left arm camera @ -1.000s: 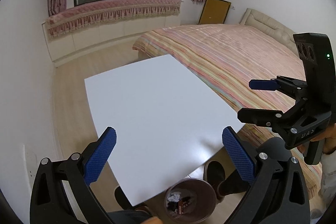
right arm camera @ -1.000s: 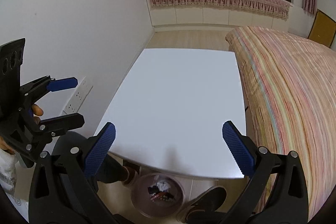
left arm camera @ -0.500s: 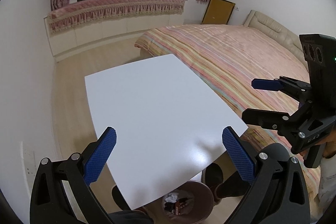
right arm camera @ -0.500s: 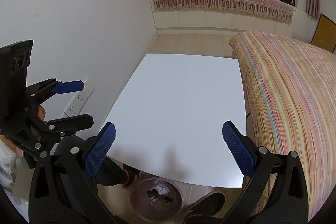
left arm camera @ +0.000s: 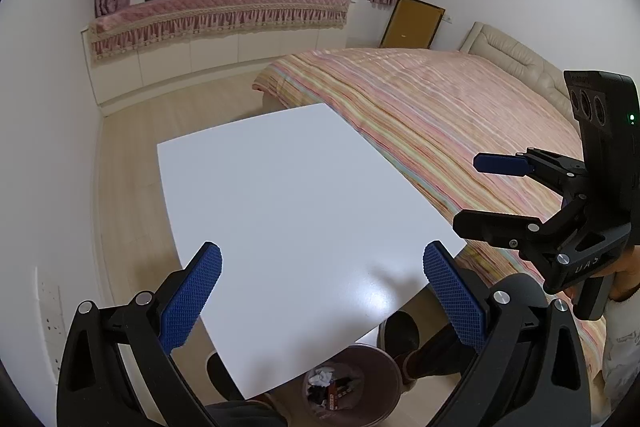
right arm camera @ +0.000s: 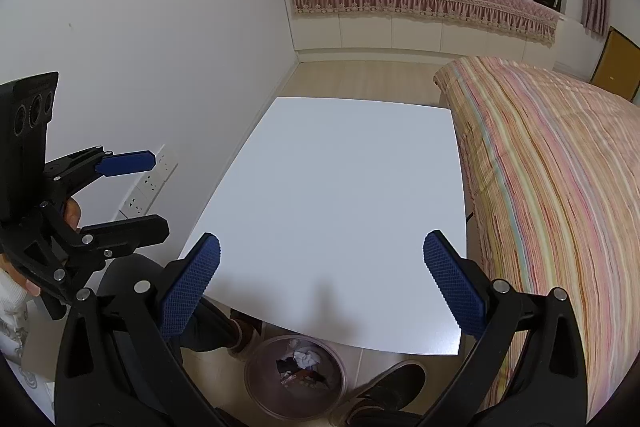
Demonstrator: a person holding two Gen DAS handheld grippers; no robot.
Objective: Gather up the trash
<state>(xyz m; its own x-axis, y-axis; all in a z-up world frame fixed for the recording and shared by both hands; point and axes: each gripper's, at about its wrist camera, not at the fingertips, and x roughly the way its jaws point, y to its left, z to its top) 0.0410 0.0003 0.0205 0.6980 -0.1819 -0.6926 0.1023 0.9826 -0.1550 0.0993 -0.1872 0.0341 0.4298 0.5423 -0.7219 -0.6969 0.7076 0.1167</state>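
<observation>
A round pinkish trash bin (left arm camera: 354, 385) stands on the floor under the near edge of the white table (left arm camera: 288, 211), with crumpled white paper and dark wrappers inside; it also shows in the right wrist view (right arm camera: 296, 377). My left gripper (left arm camera: 320, 303) is open and empty above the table's near edge, and it shows in the right wrist view (right arm camera: 128, 195). My right gripper (right arm camera: 320, 291) is open and empty above the table's near side, and it shows in the left wrist view (left arm camera: 486, 193). No trash shows on the table top (right arm camera: 344, 203).
A bed with a striped cover (left arm camera: 440, 115) runs along the table's right side. A white wall with sockets (right arm camera: 150, 183) is on the left. The person's shoes (right arm camera: 384, 387) and legs are beside the bin. A window seat (left arm camera: 216, 15) lies beyond.
Both grippers have risen and tilted up a little, so the table and bin sit lower in view. Both stay open and empty.
</observation>
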